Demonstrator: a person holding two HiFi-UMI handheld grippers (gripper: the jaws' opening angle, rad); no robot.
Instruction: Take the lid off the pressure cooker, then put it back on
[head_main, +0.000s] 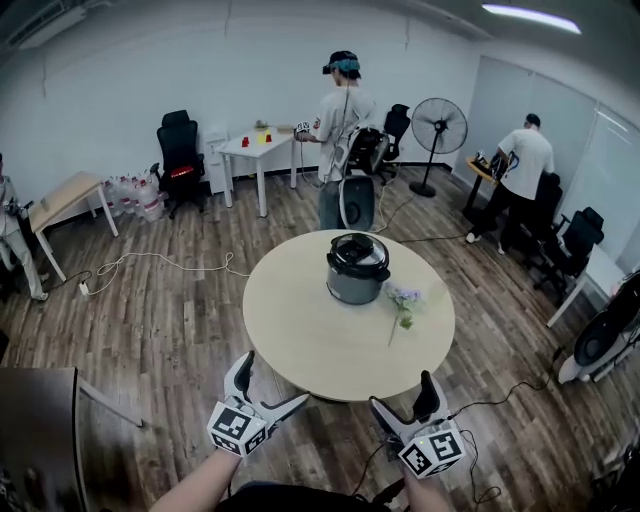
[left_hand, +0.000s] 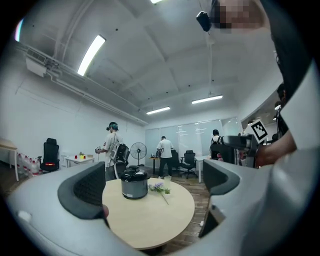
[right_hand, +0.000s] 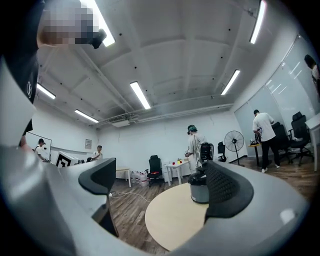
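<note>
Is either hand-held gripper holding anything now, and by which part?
Nothing is held: the left hand-held gripper and the right hand-held gripper are both open and empty.

Pressure cooker (head_main: 357, 268) on round table (head_main: 300, 330), flower (head_main: 403, 300) just right; fan (head_main: 438, 128) behind.
</note>
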